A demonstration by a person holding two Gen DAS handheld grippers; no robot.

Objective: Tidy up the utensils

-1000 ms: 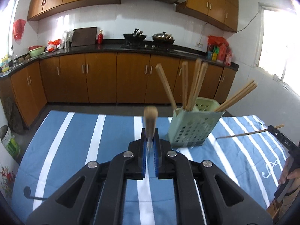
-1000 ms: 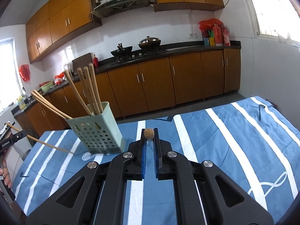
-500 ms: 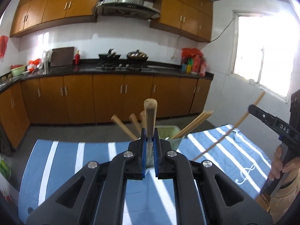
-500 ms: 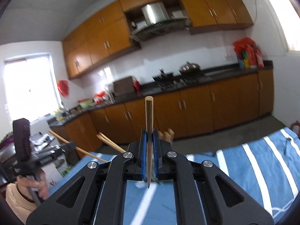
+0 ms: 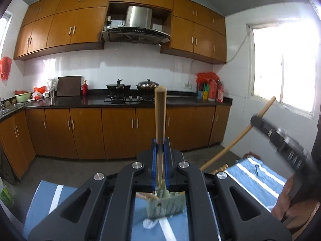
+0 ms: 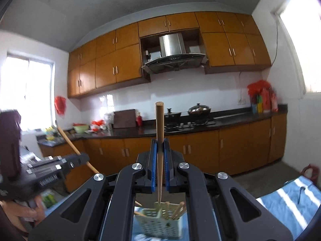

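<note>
My left gripper [image 5: 160, 143] is shut on a wooden chopstick [image 5: 160, 120] held upright, its tip just above the pale green perforated holder [image 5: 166, 202] below the jaws. My right gripper [image 6: 160, 143] is shut on another wooden chopstick [image 6: 159, 140], also upright, its tip at the rim of the same holder [image 6: 160, 223], which has several chopsticks inside. The right gripper with its chopstick [image 5: 240, 136] shows at the right of the left wrist view. The left gripper with its chopstick [image 6: 76, 146] shows at the left of the right wrist view.
The holder stands on a blue tablecloth with white stripes [image 5: 258, 178]. Beyond the table is a kitchen with wooden cabinets [image 5: 120, 132] and a dark counter with pots [image 5: 148, 84]. A window [image 5: 284, 84] is at the right.
Both grippers have risen and tilted up, turning their chopsticks upright. They have come over the holder, which now lies below the jaws instead of ahead.
</note>
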